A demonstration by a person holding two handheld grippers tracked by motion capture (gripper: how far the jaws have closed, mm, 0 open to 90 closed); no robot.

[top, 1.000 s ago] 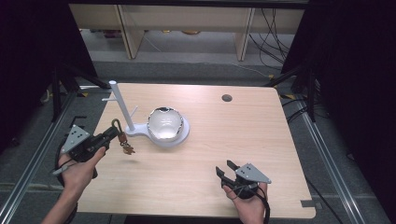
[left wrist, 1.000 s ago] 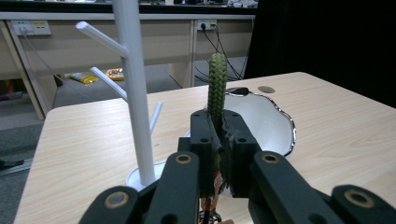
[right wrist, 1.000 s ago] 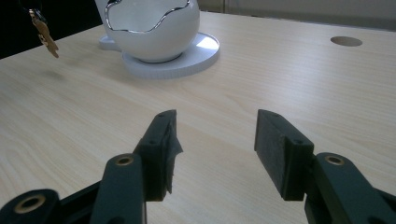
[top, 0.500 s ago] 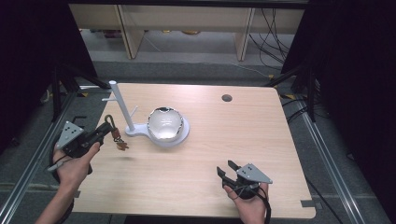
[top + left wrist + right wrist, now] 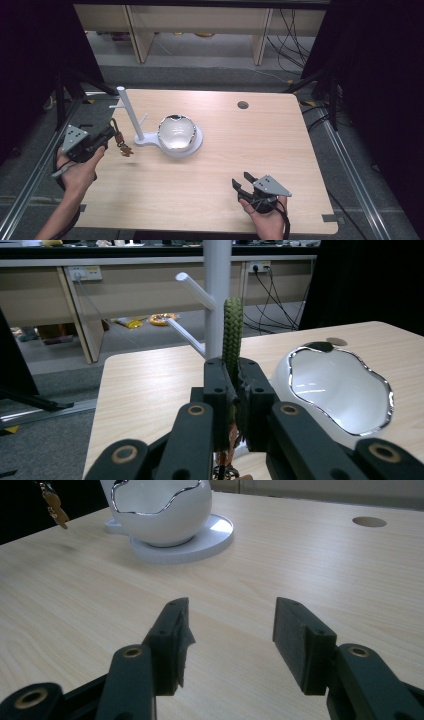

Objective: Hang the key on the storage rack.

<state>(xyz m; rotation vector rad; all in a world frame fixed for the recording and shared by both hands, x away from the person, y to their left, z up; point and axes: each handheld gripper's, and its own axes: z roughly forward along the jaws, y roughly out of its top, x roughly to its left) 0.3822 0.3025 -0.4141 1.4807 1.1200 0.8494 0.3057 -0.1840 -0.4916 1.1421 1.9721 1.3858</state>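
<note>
Right gripper (image 5: 243,183): mine, held low at the near right of the counter (image 5: 250,150); jaws released, a wide gap between the pads, nothing in them. In the right gripper view (image 5: 230,630) bare wood shows through the gap.

Right hand (image 5: 265,220): wrapped under that gripper at the near edge.

Left gripper (image 5: 107,134): mine, off the counter's left edge, pointing toward the stand; jaws clenched on a green braided cord (image 5: 231,335). In the left gripper view (image 5: 235,385) the cord rises upright from between the pads.

Left hand (image 5: 77,167): grips the left gripper from below.

Keys (image 5: 122,146): hang from the cord below my left jaws, above the counter near its left edge, just left of the stand's base. In the right gripper view one brown key (image 5: 56,507) dangles clear of the wood.

Stand (image 5: 131,117): white post with side pegs, upright, just beyond my left jaws.

Bowl (image 5: 176,132): white, egg-shaped, silver jagged rim, seated on the round base (image 5: 197,145) that joins the stand.

Hole (image 5: 243,105): round, in the counter's far side, well apart from the rest.
</note>
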